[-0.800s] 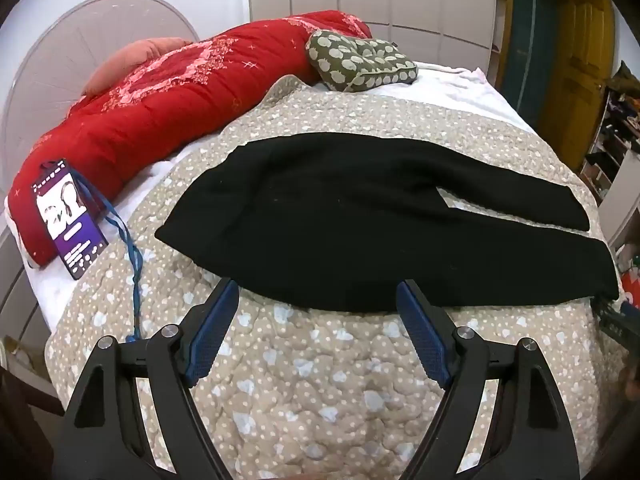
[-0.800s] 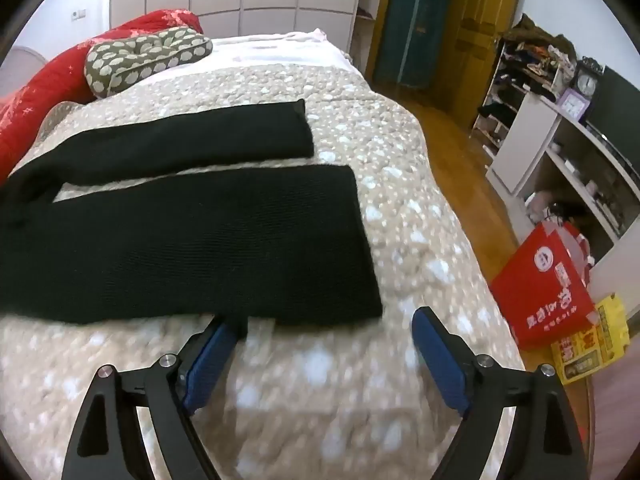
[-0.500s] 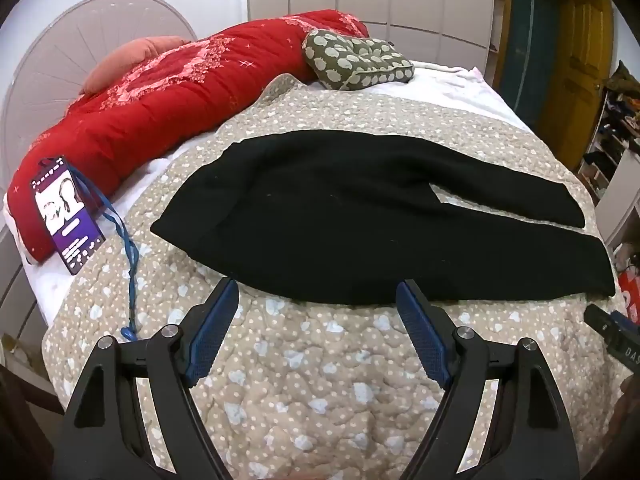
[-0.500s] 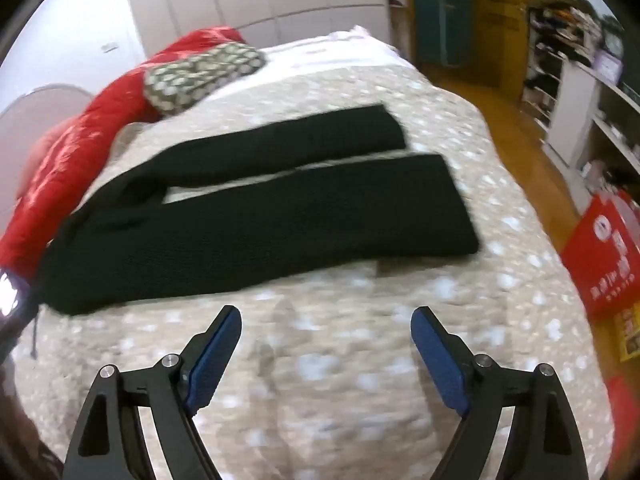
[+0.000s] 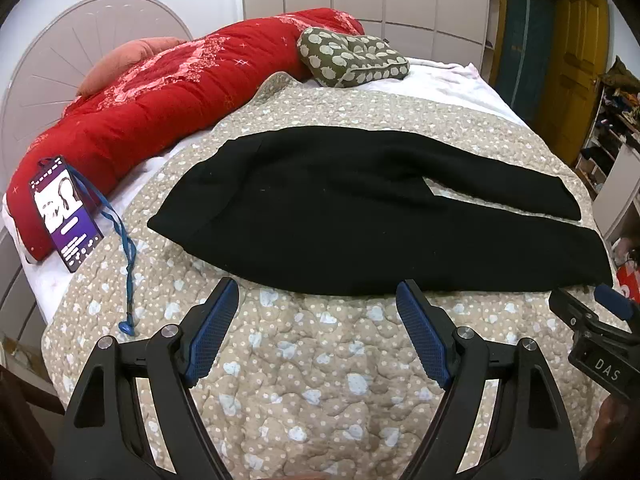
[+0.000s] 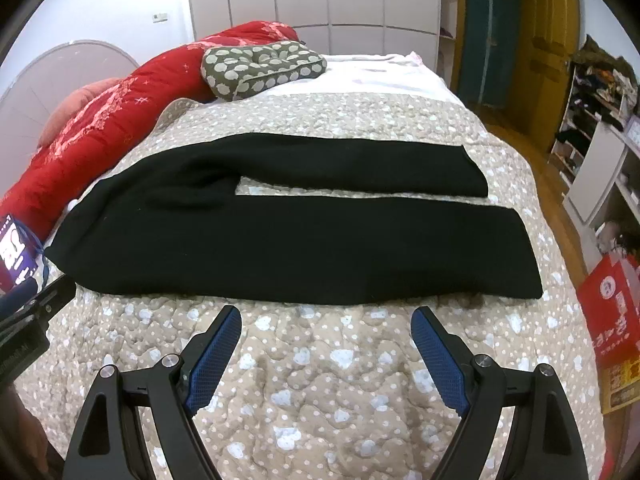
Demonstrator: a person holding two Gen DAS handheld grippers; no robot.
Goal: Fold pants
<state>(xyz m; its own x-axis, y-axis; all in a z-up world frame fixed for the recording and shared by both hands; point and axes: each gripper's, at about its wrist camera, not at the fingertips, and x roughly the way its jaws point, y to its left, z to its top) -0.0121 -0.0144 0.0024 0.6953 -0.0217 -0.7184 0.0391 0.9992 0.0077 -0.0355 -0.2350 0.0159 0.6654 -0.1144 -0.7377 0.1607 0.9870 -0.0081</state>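
Bedroom scene: quilted bedspread (image 5: pixel 320 360) is filling the near field, with left gripper (image 5: pixel 316 330) and right gripper (image 6: pixel 326 354) both hovering over it, jaws spread wide and holding nothing. Looks like pre-grasp, no fold started; next move is probably calling for each gripper to be pinching the near leg's edge and carrying it over the far leg. Black pants (image 5: pixel 360 216) are lying flat just beyond both sets of fingertips, waist toward the red duvet (image 5: pixel 160 96), legs apart.
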